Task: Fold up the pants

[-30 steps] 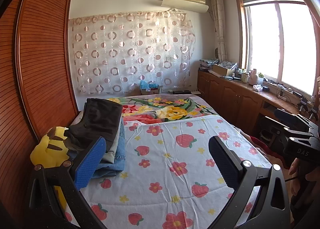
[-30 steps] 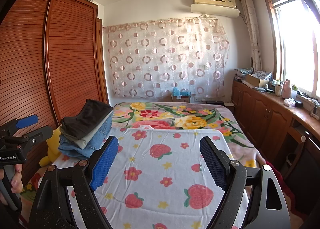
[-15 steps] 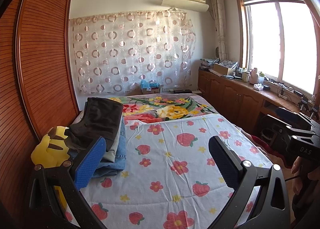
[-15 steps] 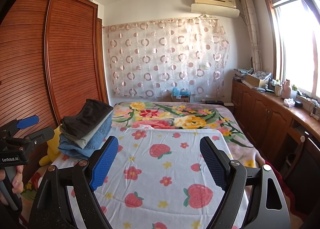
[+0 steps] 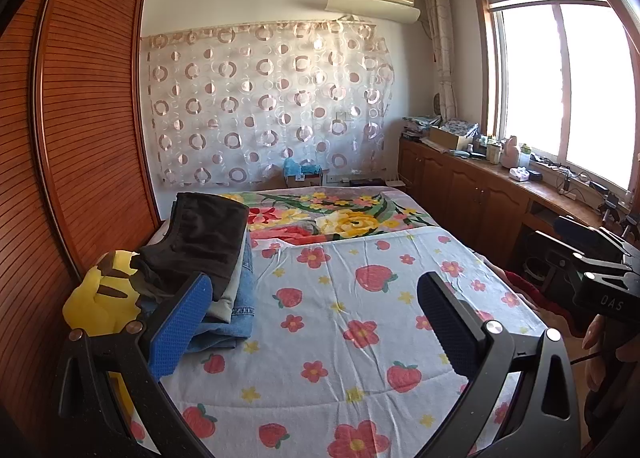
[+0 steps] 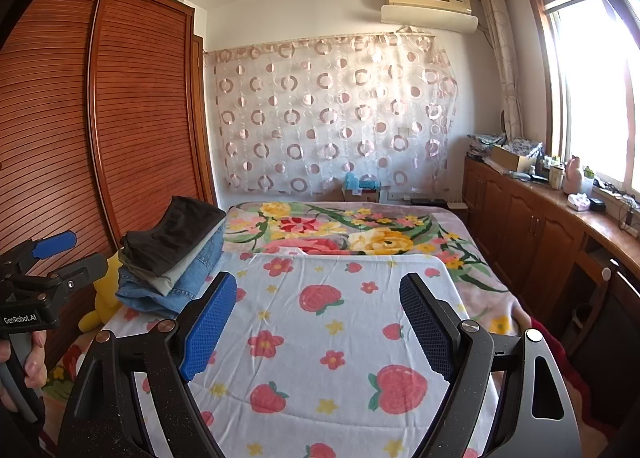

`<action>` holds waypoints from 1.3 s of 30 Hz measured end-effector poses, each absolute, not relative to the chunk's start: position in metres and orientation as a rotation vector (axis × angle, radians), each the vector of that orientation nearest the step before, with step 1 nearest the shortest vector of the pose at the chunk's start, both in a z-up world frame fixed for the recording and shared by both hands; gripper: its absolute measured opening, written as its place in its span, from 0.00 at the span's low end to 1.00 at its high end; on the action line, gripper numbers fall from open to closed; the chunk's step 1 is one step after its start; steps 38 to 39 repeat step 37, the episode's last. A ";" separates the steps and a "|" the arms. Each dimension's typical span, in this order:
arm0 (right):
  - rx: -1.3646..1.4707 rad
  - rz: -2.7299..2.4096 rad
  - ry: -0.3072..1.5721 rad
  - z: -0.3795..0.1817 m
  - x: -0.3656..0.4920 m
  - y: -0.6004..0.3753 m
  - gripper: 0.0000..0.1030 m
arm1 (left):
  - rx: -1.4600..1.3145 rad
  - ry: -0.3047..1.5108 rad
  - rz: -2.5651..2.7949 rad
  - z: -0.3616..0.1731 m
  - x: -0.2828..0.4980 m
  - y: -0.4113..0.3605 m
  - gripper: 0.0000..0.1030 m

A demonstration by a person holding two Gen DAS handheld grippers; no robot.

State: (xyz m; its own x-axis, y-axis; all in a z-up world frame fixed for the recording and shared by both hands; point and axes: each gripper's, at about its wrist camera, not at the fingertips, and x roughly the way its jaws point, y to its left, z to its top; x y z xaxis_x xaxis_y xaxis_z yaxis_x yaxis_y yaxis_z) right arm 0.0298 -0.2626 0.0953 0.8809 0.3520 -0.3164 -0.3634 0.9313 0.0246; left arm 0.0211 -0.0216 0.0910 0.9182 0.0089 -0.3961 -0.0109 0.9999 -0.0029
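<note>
Pants (image 5: 208, 242) folded, stacked at bed's (image 5: 320, 338) left edge; left gripper (image 5: 312, 322) and right gripper (image 6: 318, 322) spread apart, empty.

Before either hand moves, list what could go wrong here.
The folded pile sits at the bed's edge, leaning over the yellow plush toy; tugging the dark top piece could tip the whole pile off. Both grippers, left and right, have jaws open; one may grab the strawberry sheet too.

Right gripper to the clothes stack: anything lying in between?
Nothing: in the right wrist view only bare strawberry-print sheet lies between the open right gripper and the folded clothes stack at the bed's left edge.
</note>
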 end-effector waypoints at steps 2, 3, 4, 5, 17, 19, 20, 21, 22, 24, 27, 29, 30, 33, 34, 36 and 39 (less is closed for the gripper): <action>-0.036 0.373 0.322 0.096 0.030 -0.263 0.83 | -0.005 0.409 0.010 0.091 0.022 -0.022 1.00; -0.035 0.372 0.323 0.095 0.030 -0.262 0.83 | -0.005 0.409 0.009 0.091 0.022 -0.022 1.00; -0.034 0.373 0.323 0.095 0.030 -0.262 0.83 | -0.004 0.409 0.009 0.091 0.022 -0.022 1.00; -0.034 0.373 0.322 0.095 0.029 -0.262 0.83 | -0.005 0.409 0.010 0.091 0.022 -0.022 1.00; -0.034 0.372 0.322 0.095 0.029 -0.262 0.83 | -0.004 0.410 0.010 0.091 0.022 -0.022 1.00; -0.034 0.371 0.322 0.095 0.029 -0.262 0.83 | -0.004 0.409 0.009 0.091 0.022 -0.022 1.00; -0.033 0.372 0.322 0.095 0.029 -0.262 0.83 | -0.004 0.410 0.009 0.091 0.022 -0.022 1.00; -0.033 0.371 0.322 0.095 0.029 -0.262 0.83 | -0.004 0.410 0.009 0.091 0.022 -0.022 1.00; -0.033 0.371 0.323 0.094 0.029 -0.261 0.83 | -0.003 0.409 0.009 0.091 0.022 -0.022 1.00; -0.033 0.371 0.323 0.095 0.029 -0.261 0.83 | -0.005 0.410 0.009 0.091 0.022 -0.022 1.00; -0.033 0.372 0.322 0.094 0.029 -0.262 0.83 | -0.005 0.409 0.009 0.091 0.022 -0.021 1.00; -0.033 0.371 0.323 0.095 0.029 -0.261 0.83 | -0.004 0.410 0.009 0.091 0.022 -0.022 1.00; -0.033 0.372 0.322 0.095 0.029 -0.262 0.83 | -0.004 0.410 0.009 0.091 0.023 -0.022 1.00; -0.031 0.370 0.322 0.094 0.028 -0.260 0.83 | -0.004 0.410 0.008 0.092 0.022 -0.022 1.00; -0.032 0.368 0.321 0.094 0.028 -0.260 0.83 | -0.004 0.410 0.009 0.091 0.023 -0.022 1.00; -0.030 0.368 0.321 0.094 0.028 -0.260 0.83 | -0.004 0.410 0.010 0.092 0.022 -0.021 1.00; -0.028 0.368 0.322 0.093 0.028 -0.259 0.83 | -0.005 0.410 0.009 0.091 0.023 -0.022 1.00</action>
